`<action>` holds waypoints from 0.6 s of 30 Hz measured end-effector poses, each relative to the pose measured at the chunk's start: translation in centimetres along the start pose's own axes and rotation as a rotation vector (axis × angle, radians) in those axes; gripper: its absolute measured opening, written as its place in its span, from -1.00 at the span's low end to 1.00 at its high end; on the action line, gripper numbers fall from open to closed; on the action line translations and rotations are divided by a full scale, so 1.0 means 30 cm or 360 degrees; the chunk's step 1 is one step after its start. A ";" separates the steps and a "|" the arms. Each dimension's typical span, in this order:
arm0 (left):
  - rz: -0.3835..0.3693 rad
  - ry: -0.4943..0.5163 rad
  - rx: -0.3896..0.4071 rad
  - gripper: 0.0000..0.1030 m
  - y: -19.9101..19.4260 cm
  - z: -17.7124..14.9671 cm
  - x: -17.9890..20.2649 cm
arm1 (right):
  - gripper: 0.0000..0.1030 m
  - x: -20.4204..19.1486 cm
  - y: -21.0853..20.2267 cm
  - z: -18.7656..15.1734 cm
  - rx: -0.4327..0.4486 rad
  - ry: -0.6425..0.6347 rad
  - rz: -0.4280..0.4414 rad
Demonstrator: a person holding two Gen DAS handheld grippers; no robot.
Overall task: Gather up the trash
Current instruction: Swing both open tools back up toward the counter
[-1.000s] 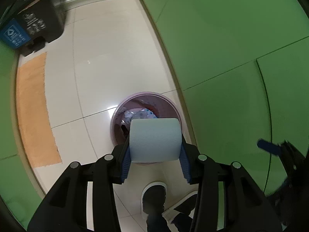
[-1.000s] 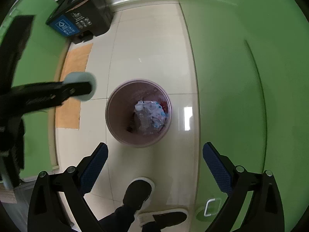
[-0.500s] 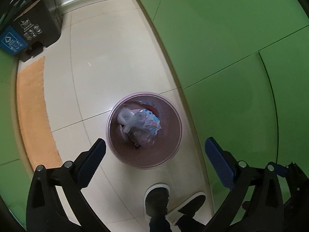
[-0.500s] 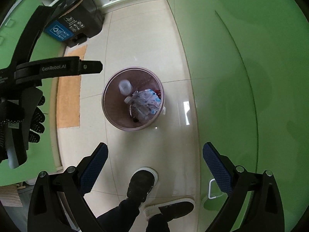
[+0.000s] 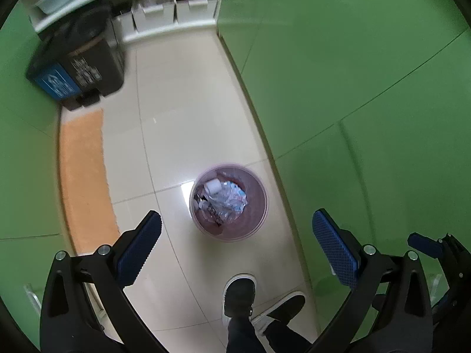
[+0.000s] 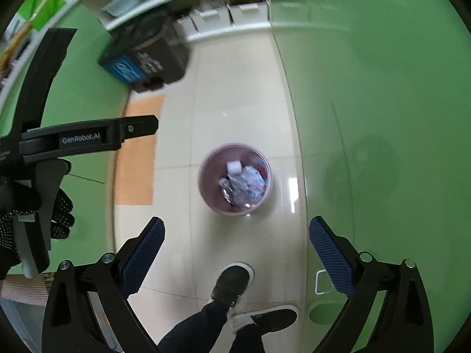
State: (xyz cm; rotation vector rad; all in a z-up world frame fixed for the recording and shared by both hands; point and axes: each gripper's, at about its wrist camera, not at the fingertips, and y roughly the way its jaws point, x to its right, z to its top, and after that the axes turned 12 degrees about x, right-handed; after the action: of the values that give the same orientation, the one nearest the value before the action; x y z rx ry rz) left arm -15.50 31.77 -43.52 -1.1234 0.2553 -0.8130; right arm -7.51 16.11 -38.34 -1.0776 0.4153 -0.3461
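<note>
A round pink trash bin [image 5: 259, 206] [image 6: 206, 188] stands on the tiled floor below both grippers. Inside it lie a pale cylinder-shaped roll [image 5: 214, 186] [image 6: 234, 167] and crumpled plastic wrappers [image 5: 229, 201] [image 6: 245, 186]. My left gripper [image 5: 235, 245] is open and empty, high above the bin; its arm also shows at the left of the right wrist view [image 6: 88, 135]. My right gripper [image 6: 235, 250] is open and empty, also high above the bin.
Green cabinet fronts [image 5: 368, 88] line the right side. A black bin with a blue label [image 5: 76, 73] [image 6: 147, 58] stands at the far left by white shelves. An orange mat [image 5: 82, 176] lies along the left. The person's shoes [image 5: 240, 294] [image 6: 232, 282] are on the floor below.
My left gripper opened and let go of the pale roll, which dropped into the pink bin. Both grippers have since risen, so the bin looks smaller.
</note>
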 end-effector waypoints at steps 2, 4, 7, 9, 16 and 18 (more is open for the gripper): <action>-0.0001 0.0002 0.0035 0.94 -0.101 0.034 0.007 | 0.83 -0.036 -0.109 0.039 0.0052 -0.0016 0.0019; -0.0009 0.0015 0.0065 0.94 -0.199 0.065 0.023 | 0.84 -0.058 -0.202 0.068 0.0098 -0.0019 0.0036; -0.0024 0.0051 0.0121 0.94 -0.361 0.115 0.061 | 0.87 -0.082 -0.370 0.125 0.0188 -0.0019 0.0055; -0.0039 0.0087 0.0178 0.94 -0.481 0.154 0.089 | 0.88 -0.089 -0.495 0.161 0.0267 -0.0017 0.0057; -0.0116 0.0208 0.0346 0.95 -0.777 0.259 0.235 | 0.88 -0.032 -0.842 0.227 0.0503 0.0038 -0.0023; -0.0152 0.0238 0.0379 0.95 -0.836 0.281 0.271 | 0.88 0.001 -0.907 0.226 0.0553 0.0079 -0.0068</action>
State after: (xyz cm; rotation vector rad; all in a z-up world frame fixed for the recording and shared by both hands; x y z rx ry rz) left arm -16.33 27.35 -16.21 -0.8574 0.2240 -0.9873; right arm -6.10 9.51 -11.13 -0.7403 0.3609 -0.4651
